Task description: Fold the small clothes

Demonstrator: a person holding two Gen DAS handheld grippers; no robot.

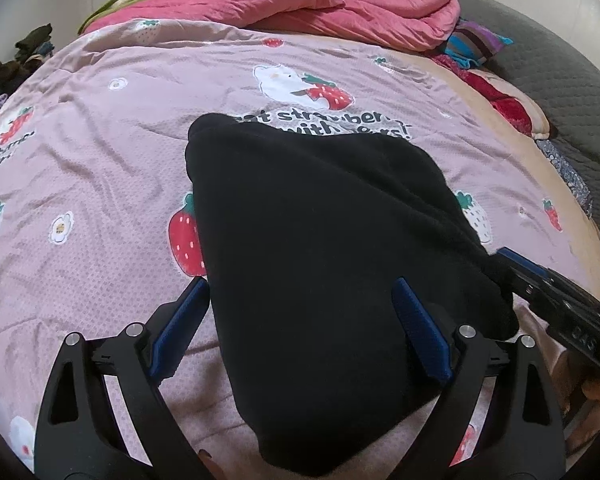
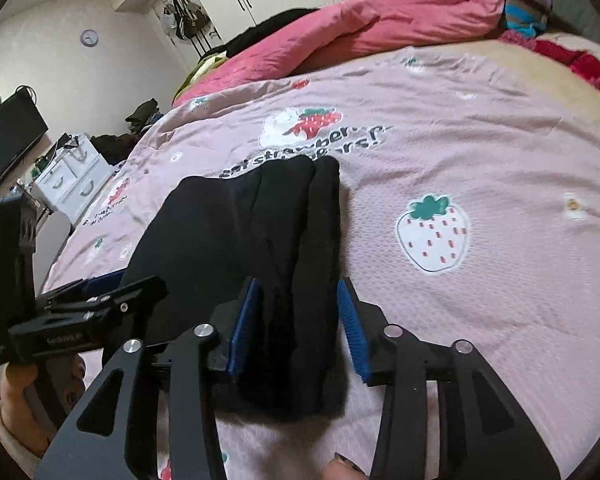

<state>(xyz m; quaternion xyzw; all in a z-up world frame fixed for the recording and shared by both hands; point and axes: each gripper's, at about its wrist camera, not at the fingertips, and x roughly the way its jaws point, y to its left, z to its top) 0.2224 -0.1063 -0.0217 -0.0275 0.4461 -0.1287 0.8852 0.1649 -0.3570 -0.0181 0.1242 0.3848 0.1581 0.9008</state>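
Observation:
A black garment lies folded on the pink strawberry-print bedspread. My left gripper is open, its blue pads straddling the garment's near left part. In the right wrist view the garment shows a thick folded right edge. My right gripper has its blue pads on either side of that thick edge, a small gap showing at each pad. The right gripper also shows in the left wrist view at the garment's right edge. The left gripper shows in the right wrist view at the left.
A rumpled pink quilt lies at the far end of the bed, with striped cloth and a red blanket to the right. A grey quilted surface borders the right. A white drawer unit and television stand left.

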